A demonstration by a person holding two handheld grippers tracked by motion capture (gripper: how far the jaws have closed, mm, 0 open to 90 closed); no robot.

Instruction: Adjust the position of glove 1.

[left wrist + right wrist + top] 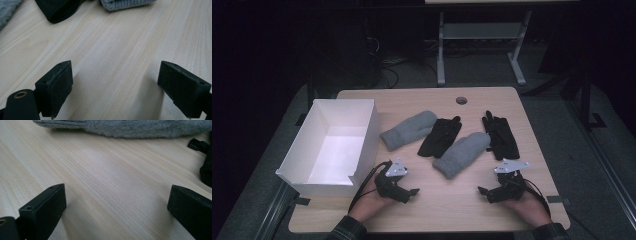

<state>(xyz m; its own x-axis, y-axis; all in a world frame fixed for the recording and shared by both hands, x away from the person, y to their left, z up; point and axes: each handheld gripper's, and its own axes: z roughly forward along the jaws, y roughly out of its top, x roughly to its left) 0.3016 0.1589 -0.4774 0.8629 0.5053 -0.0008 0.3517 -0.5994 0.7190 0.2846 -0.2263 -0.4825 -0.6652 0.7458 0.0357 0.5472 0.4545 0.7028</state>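
Both grippers rested on the near table (427, 210), left gripper (411, 192) and right gripper (483, 192) with jaws apart, empty. Nearest grey mitten (462, 154) lay just beyond, mid-table; white box (332, 145) far left. I judged this the start: next, reach and pinch that mitten.

- A white box (332, 145), open on top, sits at the counter's (532, 145) left edge.
- A round hole (461, 100) marks the counter's far side.
- A pale desk frame (482, 35) stands beyond.
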